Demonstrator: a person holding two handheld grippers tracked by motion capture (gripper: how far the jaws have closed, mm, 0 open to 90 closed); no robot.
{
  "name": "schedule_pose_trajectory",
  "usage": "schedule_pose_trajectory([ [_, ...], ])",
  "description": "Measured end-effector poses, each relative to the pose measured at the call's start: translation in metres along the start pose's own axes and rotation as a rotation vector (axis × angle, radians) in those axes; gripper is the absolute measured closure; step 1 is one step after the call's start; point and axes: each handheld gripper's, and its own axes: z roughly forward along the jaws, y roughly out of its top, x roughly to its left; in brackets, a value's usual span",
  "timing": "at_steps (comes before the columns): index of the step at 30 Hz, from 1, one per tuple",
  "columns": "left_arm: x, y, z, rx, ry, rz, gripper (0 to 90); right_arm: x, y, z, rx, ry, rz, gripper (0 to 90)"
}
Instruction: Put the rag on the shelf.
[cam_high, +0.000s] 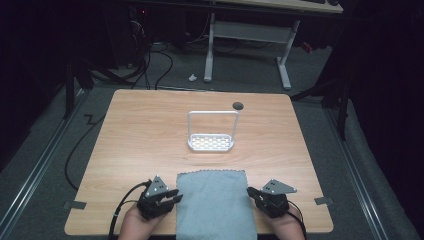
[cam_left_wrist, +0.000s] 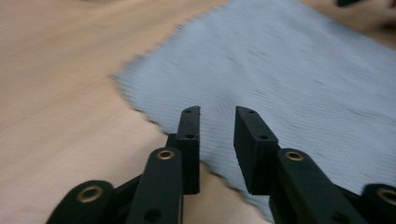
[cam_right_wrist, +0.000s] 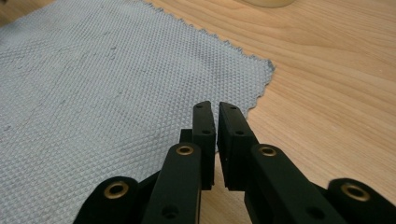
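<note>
Wooden table (cam_high: 150, 150) across the middle of the high view, pale grain, a small dark round hole (cam_high: 238, 105) near its far edge. Grey cloth (cam_high: 215, 205) spread flat at the near edge, centred between both hands, its near end running off the bottom of the view; zigzag-cut border plain in the right gripper view (cam_right_wrist: 116, 93), woven texture blurred in the left gripper view (cam_left_wrist: 280, 79). White wire rack (cam_high: 212, 131) upright at mid-table, well beyond the cloth, with a tall rectangular handle loop over a perforated base. Left gripper (cam_high: 172, 196) just beside the cloth's left edge, held low over the table by the left hand (cam_high: 137, 224) coming in from the near side, jaws angled inward and toward the far side; parted with a clear gap and nothing between them, tips above the cloth's ragged edge (cam_left_wrist: 217, 123). Right gripper (cam_high: 251, 192) just beside the cloth's right edge, mirrored in pose, right hand (cam_high: 287, 226) low at the near edge, jaws pointing inward; nearly together with a thin slit left between the pads, gripping nothing, tips hanging over the cloth's right border near its far corner (cam_right_wrist: 217, 116). Black cable (cam_high: 122, 205) looping from the left gripper back toward the near edge.
</note>
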Motion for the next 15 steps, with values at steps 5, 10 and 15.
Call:
schedule_pose_trajectory([
  [5, 0.018, 0.008, 0.014, -0.004, 0.073, -0.047, 67.0, -0.005, -0.003, -0.001, 0.002, 0.004, 0.004, 83.2],
  [10, 0.024, 0.014, 0.033, 0.001, 0.113, -0.065, 64.9, -0.009, -0.004, -0.003, -0.017, 0.0, 0.026, 81.2],
  [15, 0.027, 0.016, 0.041, -0.002, 0.111, -0.097, 65.7, -0.011, -0.004, -0.002, -0.023, -0.006, 0.044, 78.3],
])
